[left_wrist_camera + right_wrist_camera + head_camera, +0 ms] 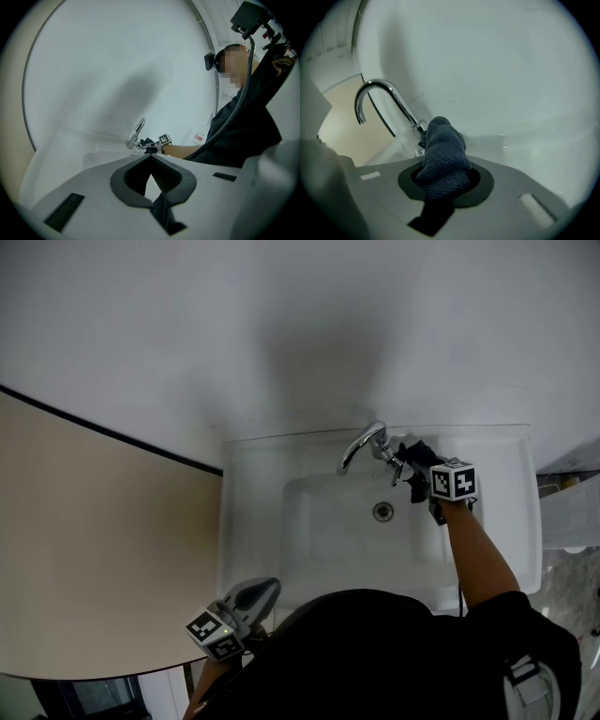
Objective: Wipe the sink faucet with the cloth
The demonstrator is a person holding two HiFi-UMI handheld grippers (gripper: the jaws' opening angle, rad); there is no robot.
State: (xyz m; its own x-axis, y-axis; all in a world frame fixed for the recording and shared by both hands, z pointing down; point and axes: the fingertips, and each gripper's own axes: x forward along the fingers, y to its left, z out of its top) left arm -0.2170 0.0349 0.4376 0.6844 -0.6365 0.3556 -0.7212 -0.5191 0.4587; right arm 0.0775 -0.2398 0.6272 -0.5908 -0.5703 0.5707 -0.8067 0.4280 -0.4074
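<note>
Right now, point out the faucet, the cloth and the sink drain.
faucet (401,106): right gripper view, on the curved chrome spout.
cloth (443,150): right gripper view, on its bunched middle.
sink drain (382,512): head view, on its centre.

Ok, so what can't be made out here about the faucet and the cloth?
- Right gripper view: the cloth covers the faucet base, so whether the two touch can't be told.
- Head view: the right gripper hides the faucet's handle side, and the person's body hides the sink front rim.
- Left gripper view: faucet and cloth are too small for detail.
</note>
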